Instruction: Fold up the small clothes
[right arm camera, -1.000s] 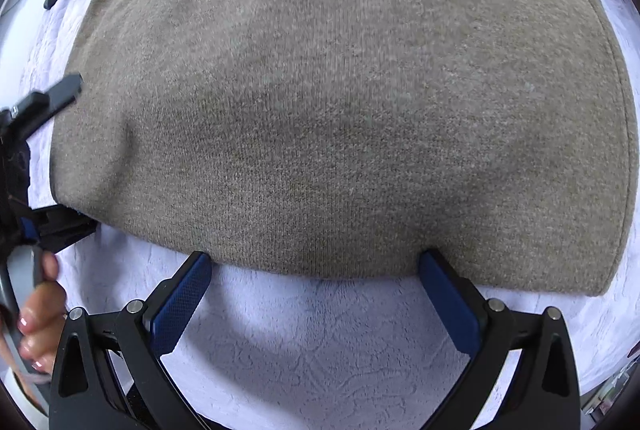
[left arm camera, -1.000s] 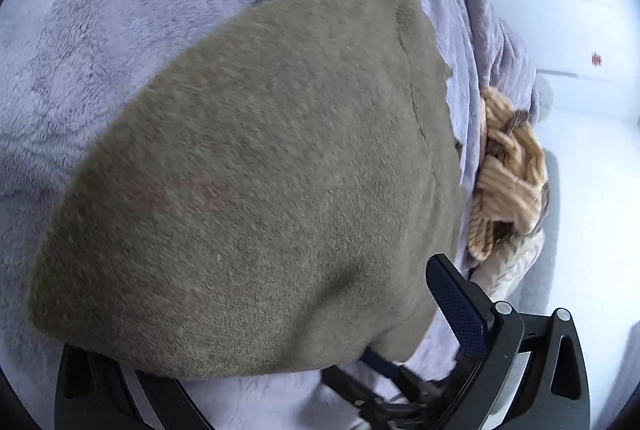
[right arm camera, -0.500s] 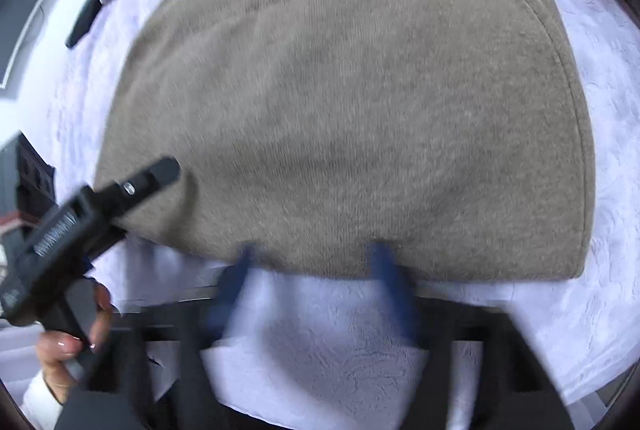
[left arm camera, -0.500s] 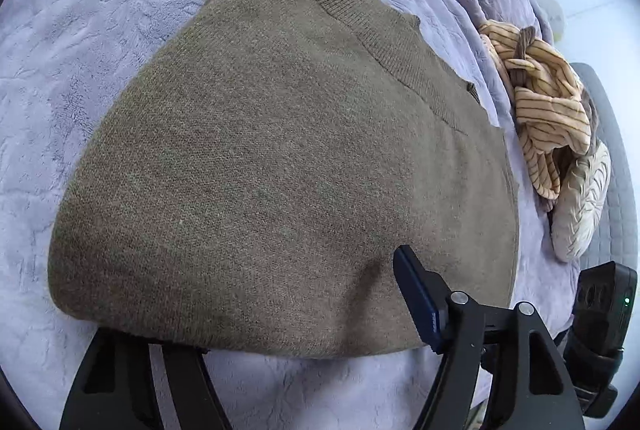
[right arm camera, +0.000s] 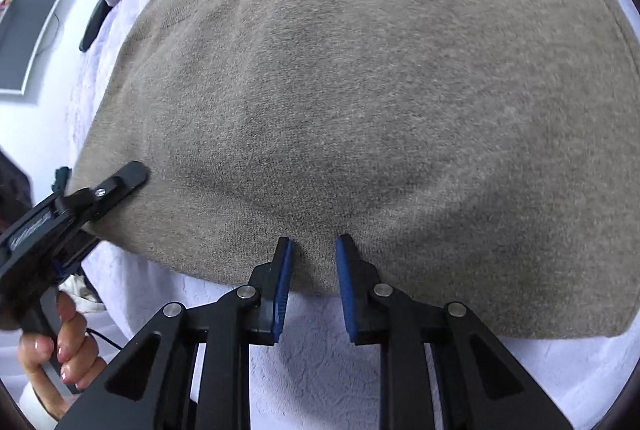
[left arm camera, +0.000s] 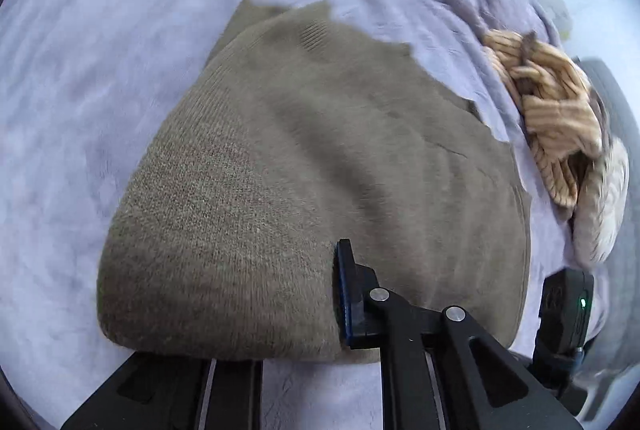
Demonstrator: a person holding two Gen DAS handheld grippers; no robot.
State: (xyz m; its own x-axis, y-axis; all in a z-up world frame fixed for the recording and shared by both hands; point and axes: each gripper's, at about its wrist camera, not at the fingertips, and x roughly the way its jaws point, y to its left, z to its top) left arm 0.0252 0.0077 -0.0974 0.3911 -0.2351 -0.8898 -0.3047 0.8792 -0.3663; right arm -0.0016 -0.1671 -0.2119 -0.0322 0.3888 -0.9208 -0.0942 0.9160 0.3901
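Observation:
An olive-brown knit sweater lies flat and folded on a lilac bedspread. My left gripper is at its near edge: the right blue pad rests on top of the knit and the left finger is hidden under the fabric, so the sweater's edge sits between the fingers. In the right wrist view the same sweater fills the frame. My right gripper has its blue pads closed to a narrow gap around the near hem. The left gripper shows there at the sweater's left corner.
A striped tan garment and a cream knitted piece lie bunched at the right of the bed. A grey panel hangs on the white wall at the left. A hand holds the left gripper's handle.
My right gripper's fingers have gone from wide open to a narrow gap on the near hem. My left gripper has slid onto the sweater's edge, and both cameras have drawn closer.

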